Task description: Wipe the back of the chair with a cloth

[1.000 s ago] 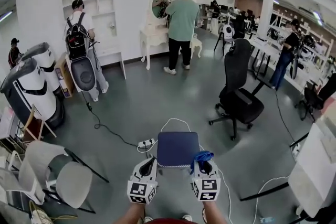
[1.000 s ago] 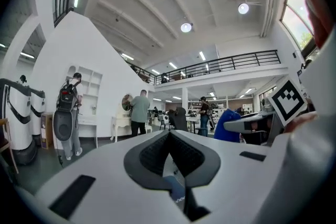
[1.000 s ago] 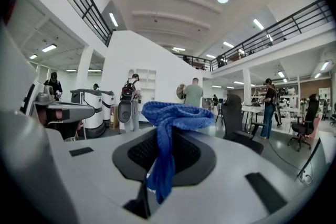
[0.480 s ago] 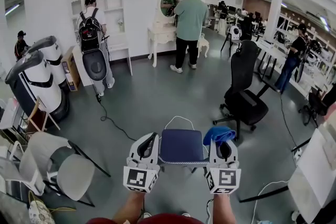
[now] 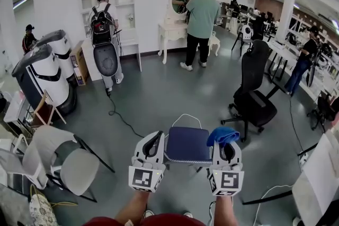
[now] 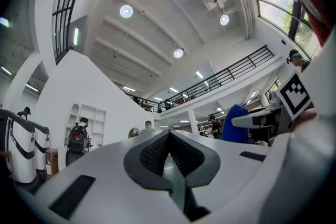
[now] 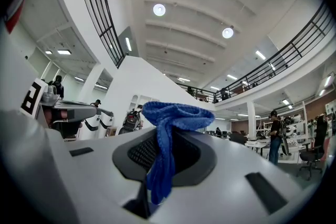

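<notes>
A small chair with a navy blue padded seat (image 5: 188, 144) and a thin white wire back (image 5: 186, 117) stands on the grey floor just ahead of me. My left gripper (image 5: 157, 138) is held upright at the seat's left edge, jaws shut with nothing between them (image 6: 169, 145). My right gripper (image 5: 226, 146) is upright at the seat's right edge, shut on a blue cloth (image 5: 222, 136). The blue cloth (image 7: 169, 134) bunches above the jaws and hangs down between them. Both grippers point upward, toward the ceiling.
A black office chair (image 5: 255, 97) stands to the right. A grey folding chair (image 5: 69, 164) is at the lower left, white machines (image 5: 45, 77) at the far left. A cable (image 5: 119, 116) crosses the floor. People stand by the shelves and the white dresser (image 5: 172, 34).
Both grippers have risen and tilted upward, coming up beside the blue seat. The cloth now sits higher above the right jaws. The view has shifted slightly forward.
</notes>
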